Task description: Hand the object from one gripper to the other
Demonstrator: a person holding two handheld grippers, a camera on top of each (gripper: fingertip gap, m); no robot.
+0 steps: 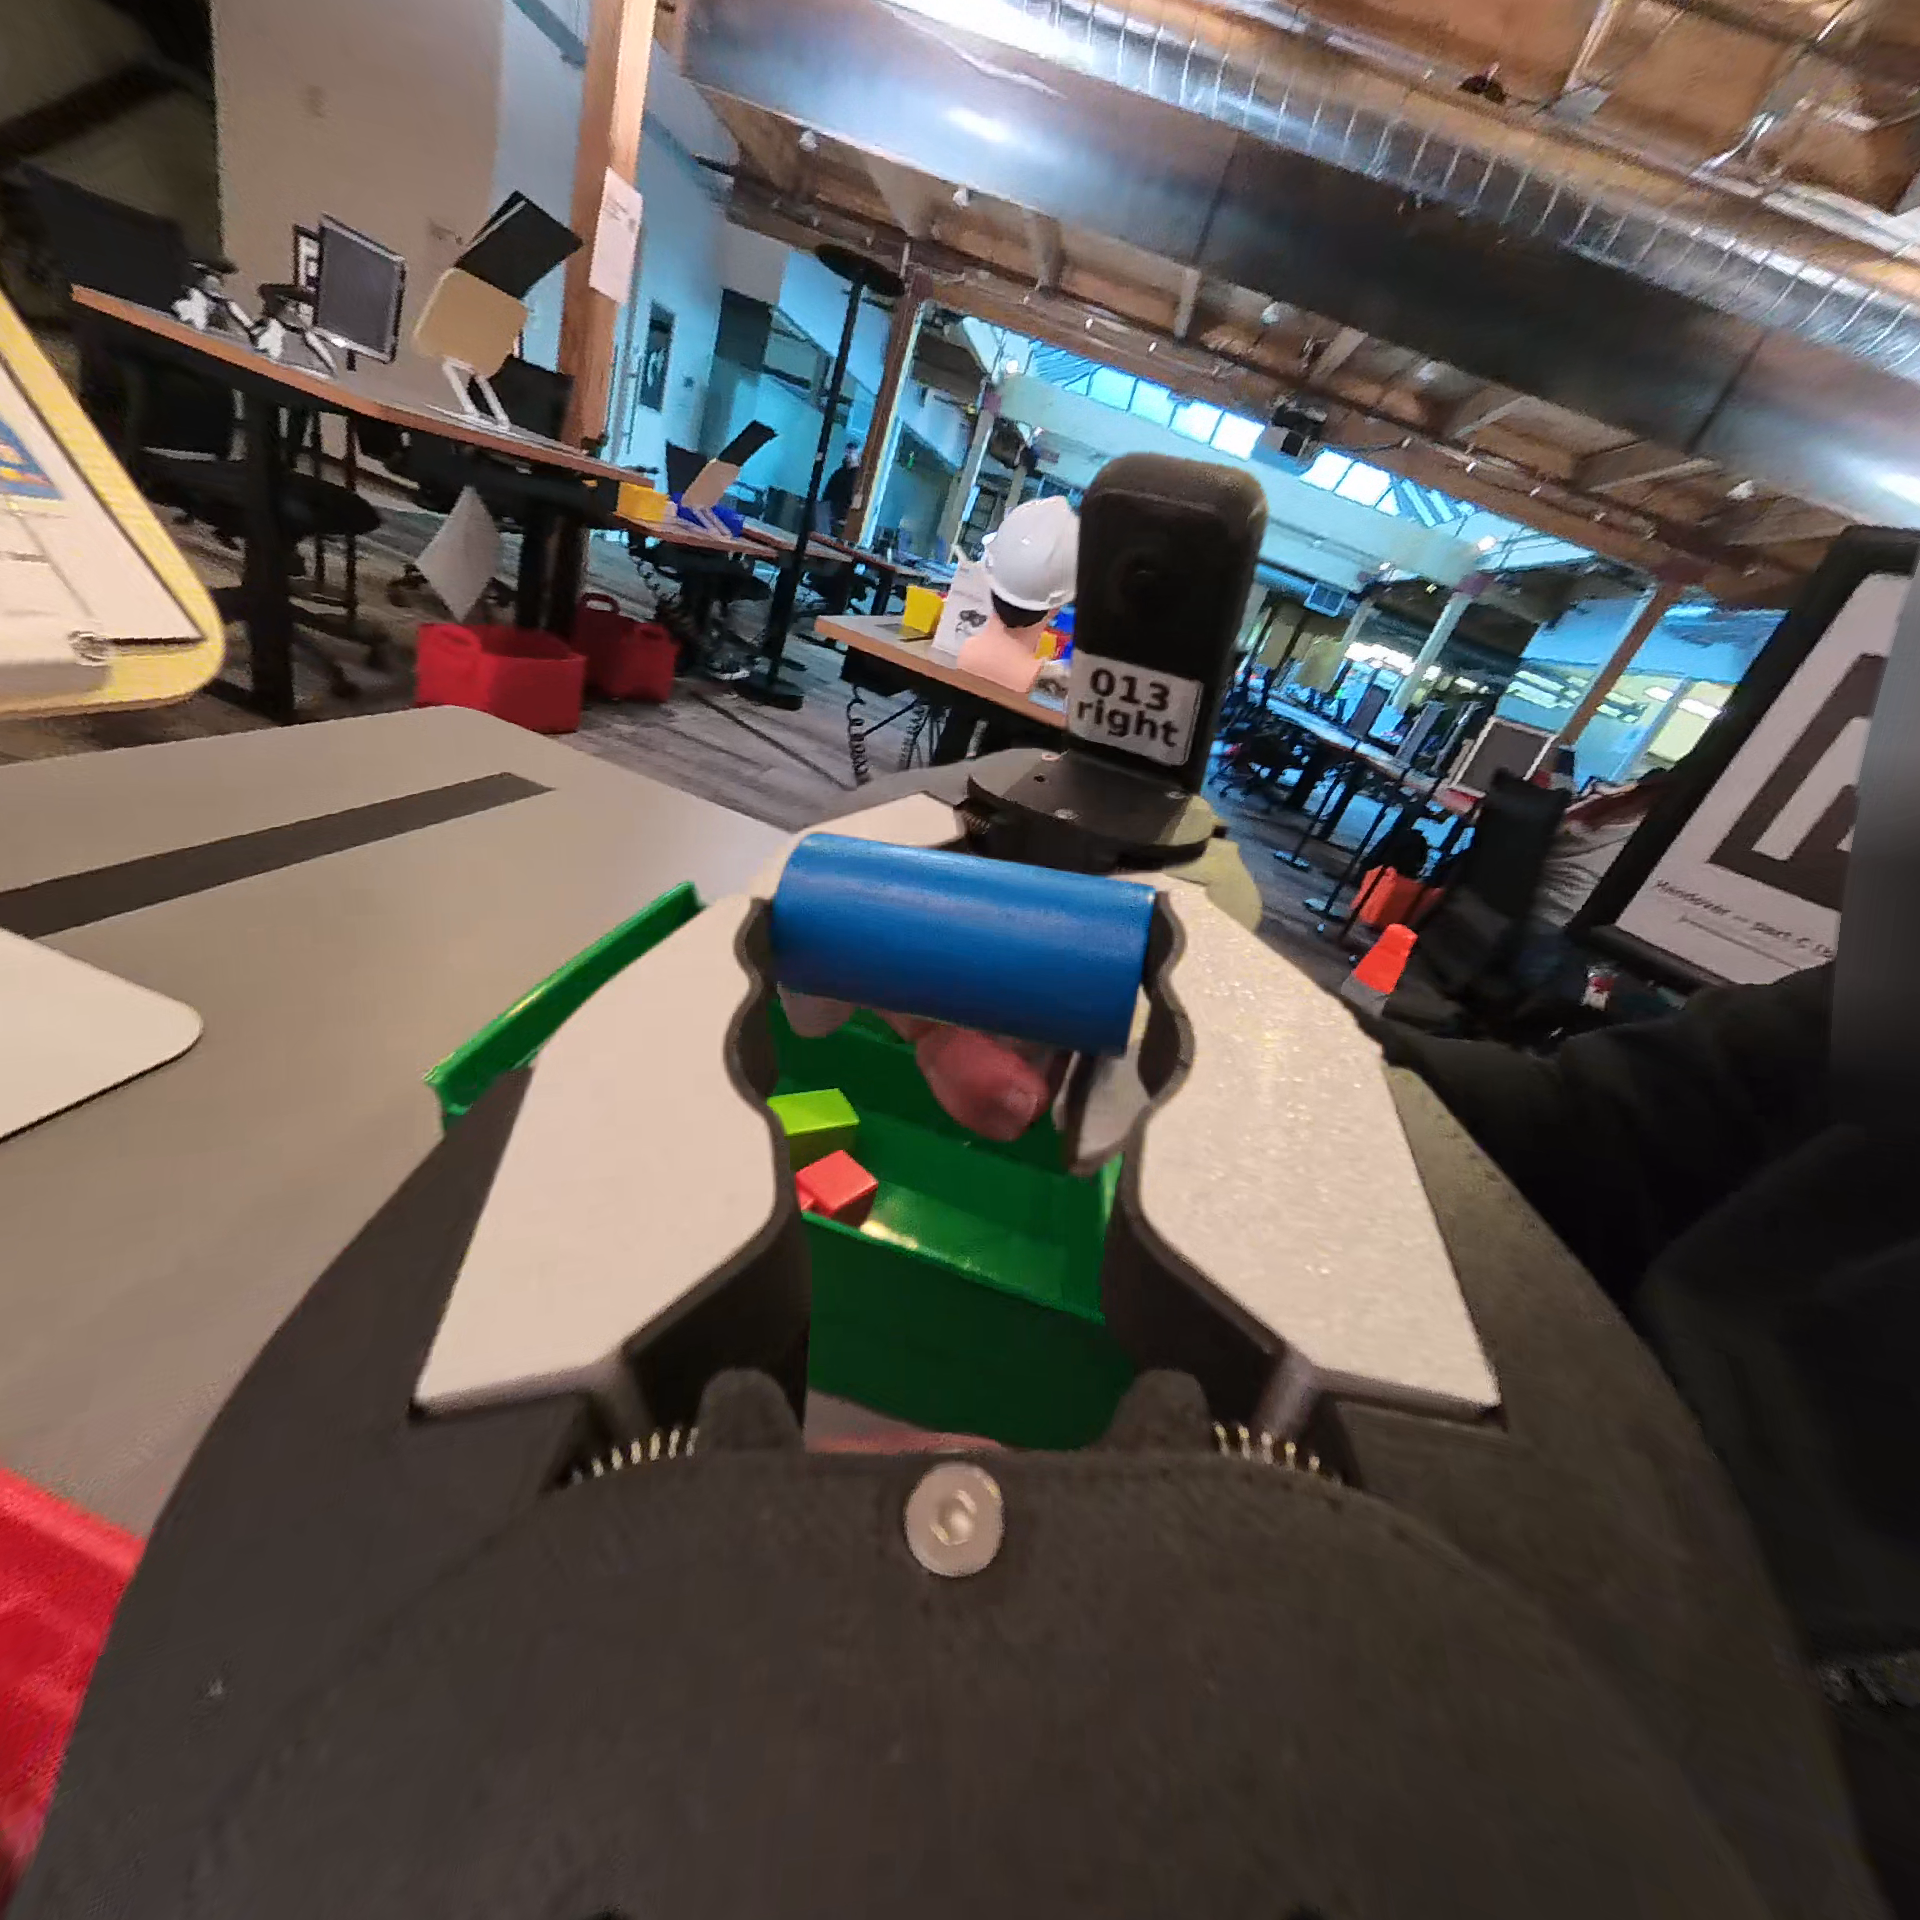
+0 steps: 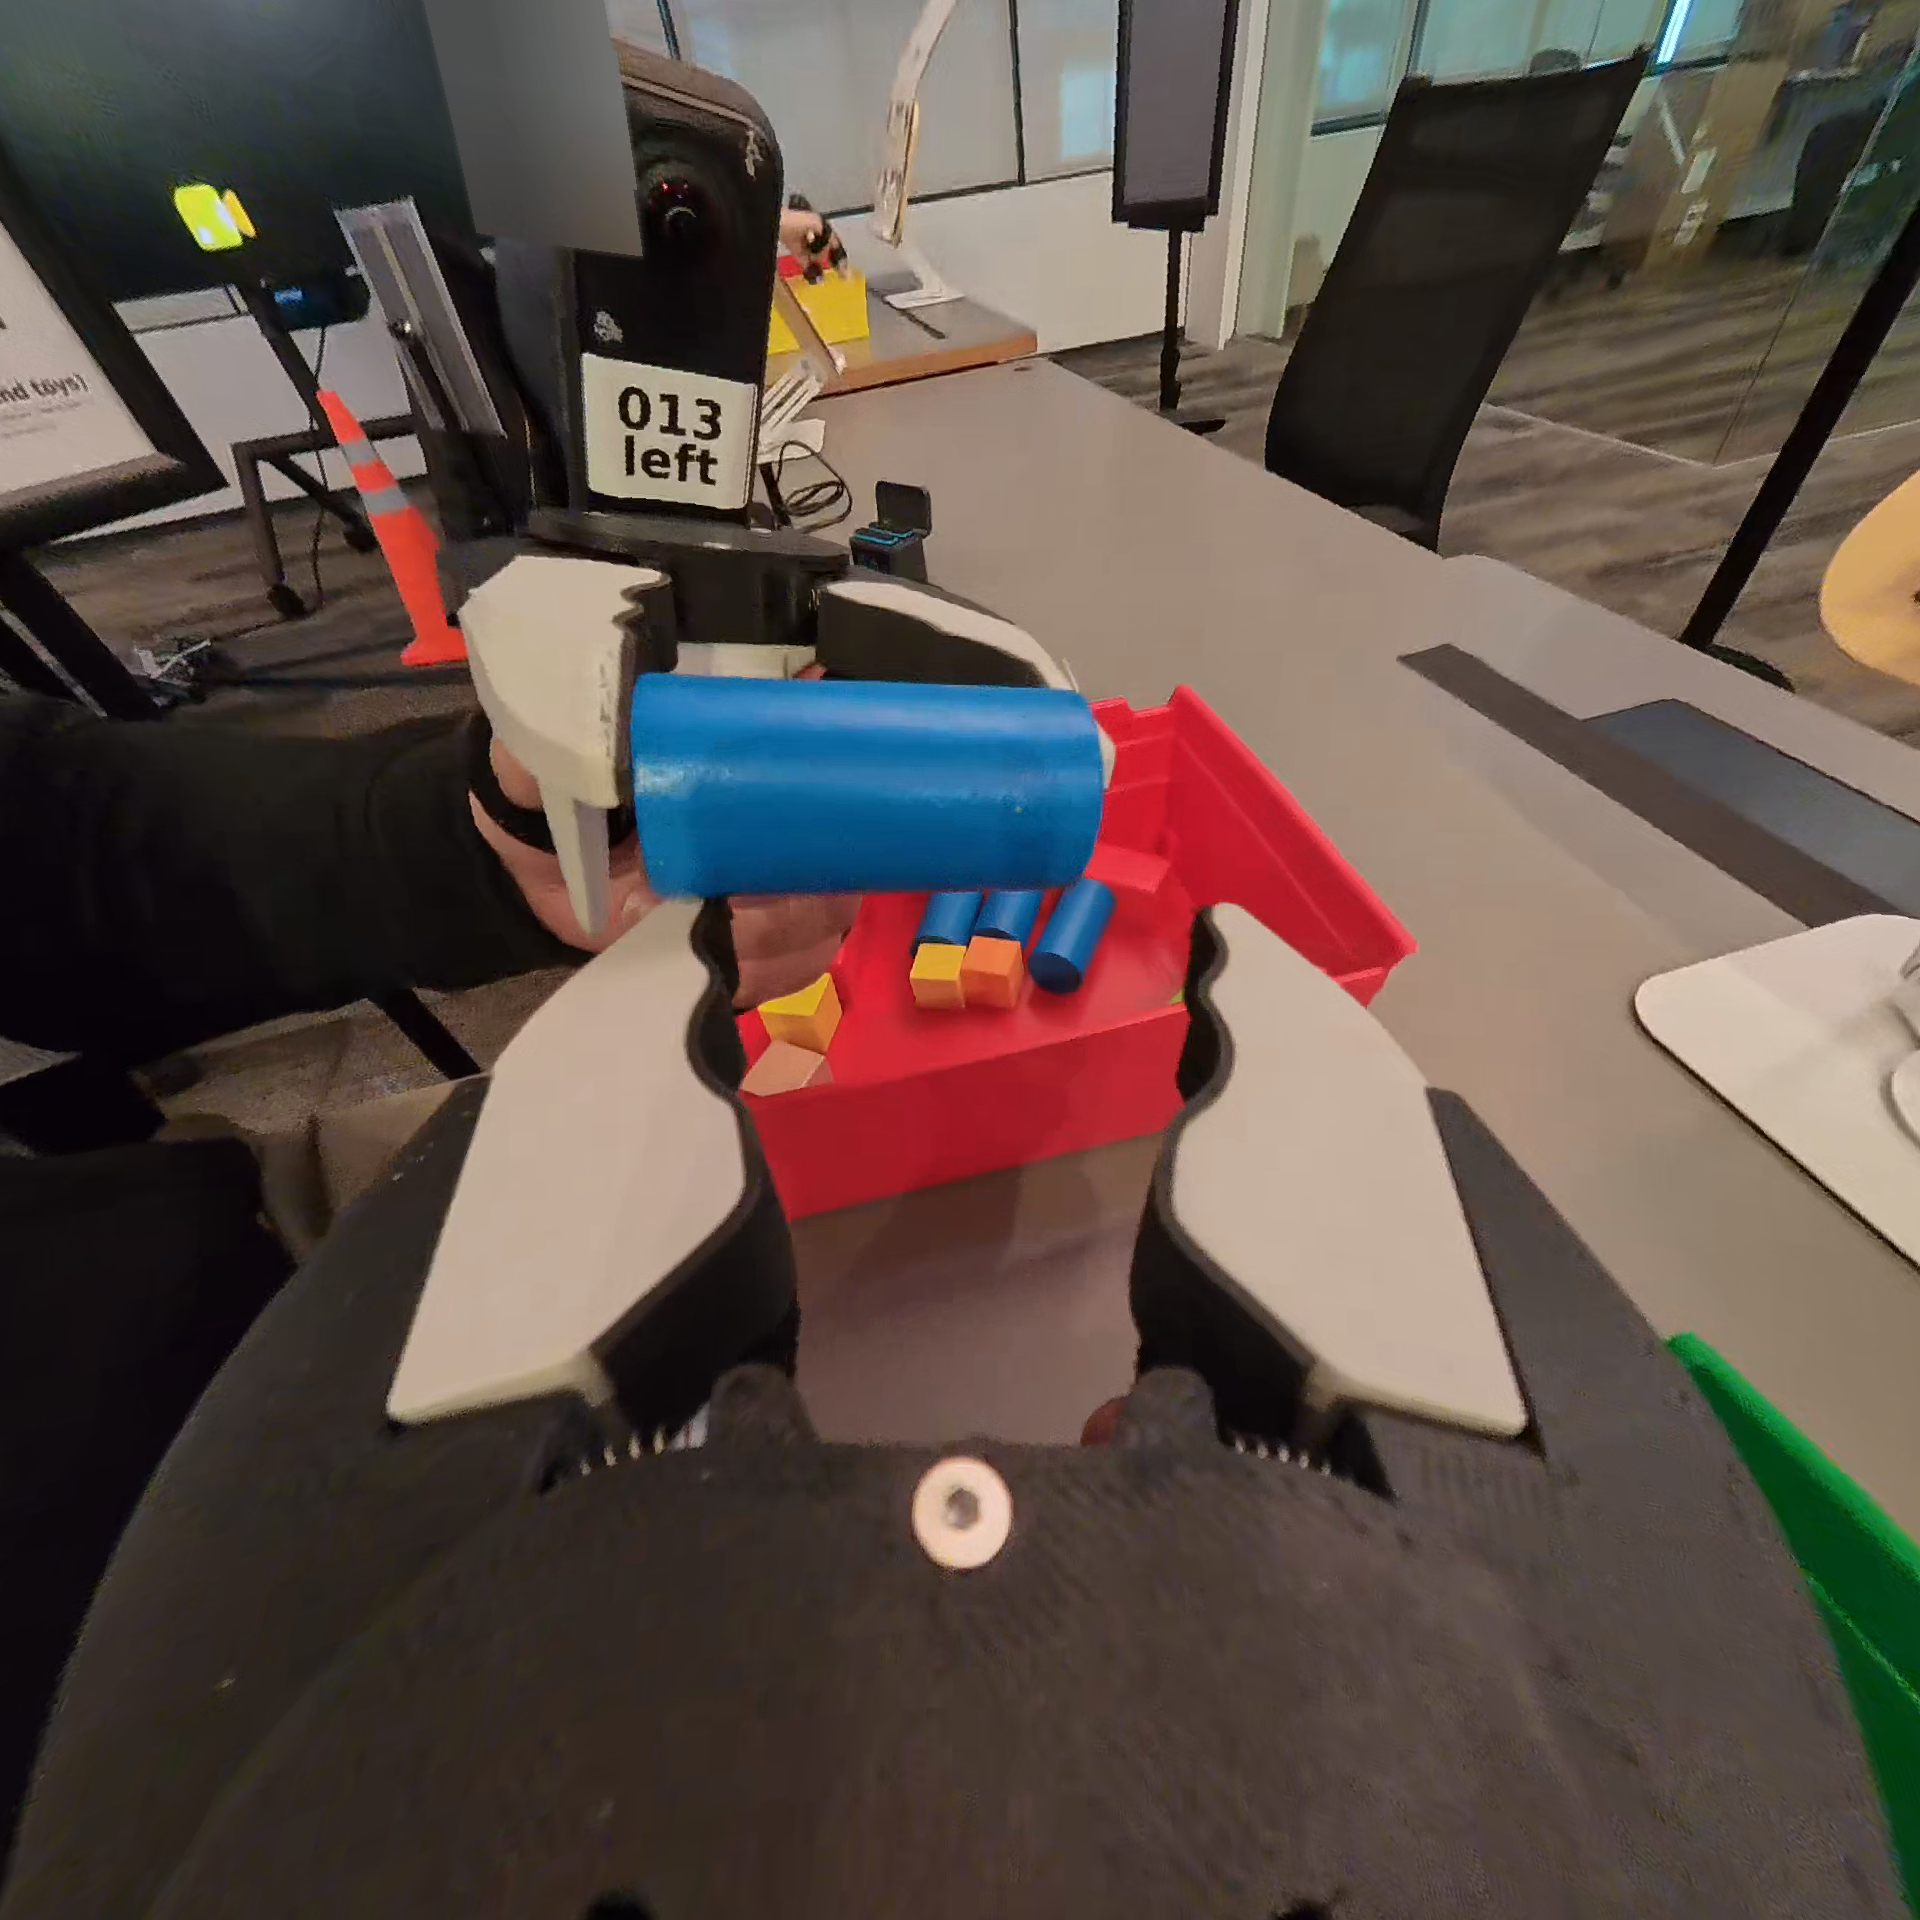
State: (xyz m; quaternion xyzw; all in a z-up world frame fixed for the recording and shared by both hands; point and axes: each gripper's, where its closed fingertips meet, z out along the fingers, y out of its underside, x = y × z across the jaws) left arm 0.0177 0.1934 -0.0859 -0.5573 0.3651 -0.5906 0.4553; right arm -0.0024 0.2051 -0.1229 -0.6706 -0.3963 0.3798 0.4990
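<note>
A blue cylinder [image 1: 956, 951] lies crosswise between my left gripper's [image 1: 958, 940] fingertips, which are shut on its two flat ends. In the right wrist view the cylinder [image 2: 862, 790] hangs in the air over a red bin, held by the left gripper [image 2: 852, 764]. My right gripper [image 2: 956, 935] is open and empty, its fingertips just below the cylinder and spread narrower than its length. In the left wrist view the right gripper [image 1: 951, 1070] faces me from behind the cylinder, its grey fingertips [image 1: 1091, 1127] showing under it.
A green bin [image 1: 935, 1309] with a green and a red block sits below the left gripper. A red bin [image 2: 987, 1101] holds several blue, orange and yellow blocks. Both stand on a grey table [image 2: 1299, 644]. A white pad [image 2: 1787, 1049] lies at right. An orange cone [image 2: 390, 520] stands on the floor. Both grippers' tips are close together, under 4 cm apart.
</note>
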